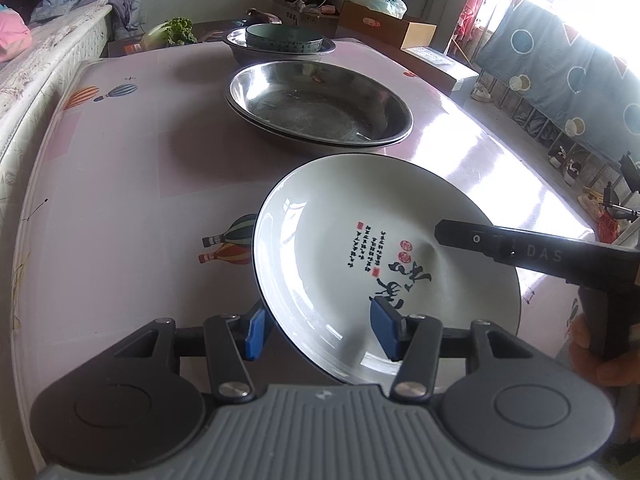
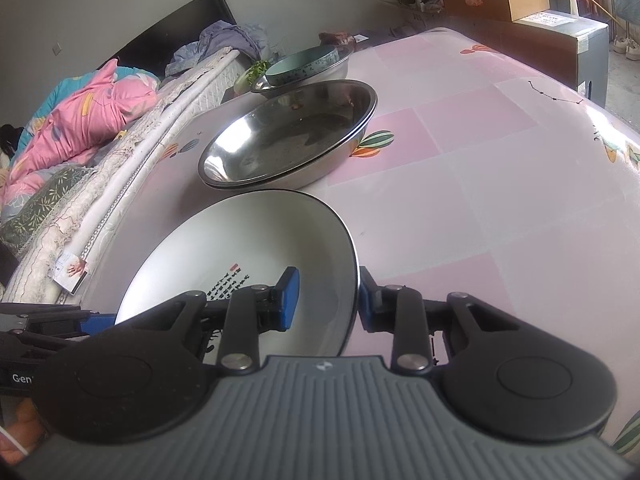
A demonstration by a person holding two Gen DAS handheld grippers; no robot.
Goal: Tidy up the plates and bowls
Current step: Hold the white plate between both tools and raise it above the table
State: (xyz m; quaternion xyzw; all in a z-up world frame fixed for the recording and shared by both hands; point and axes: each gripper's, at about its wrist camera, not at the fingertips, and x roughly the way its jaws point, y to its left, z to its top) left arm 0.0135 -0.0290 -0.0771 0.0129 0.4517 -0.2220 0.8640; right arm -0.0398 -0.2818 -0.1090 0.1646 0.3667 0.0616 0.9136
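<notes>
The left gripper (image 1: 320, 330) stands partly open, straddling the white plate's (image 1: 340, 248) near-left rim, pads apparently clear of it. The right gripper (image 2: 326, 300) is narrowed onto the plate's right rim, one pad inside, one outside. The plate tilts above the pink tablecloth (image 1: 120, 168); beyond it sit stacked steel basins (image 1: 320, 108), open cloth rightward.

1 white plate (image 1: 360, 248), 3 steel basins (image 1: 320, 104) (2 stacked), 1 bowl (image 1: 284, 38).
</notes>
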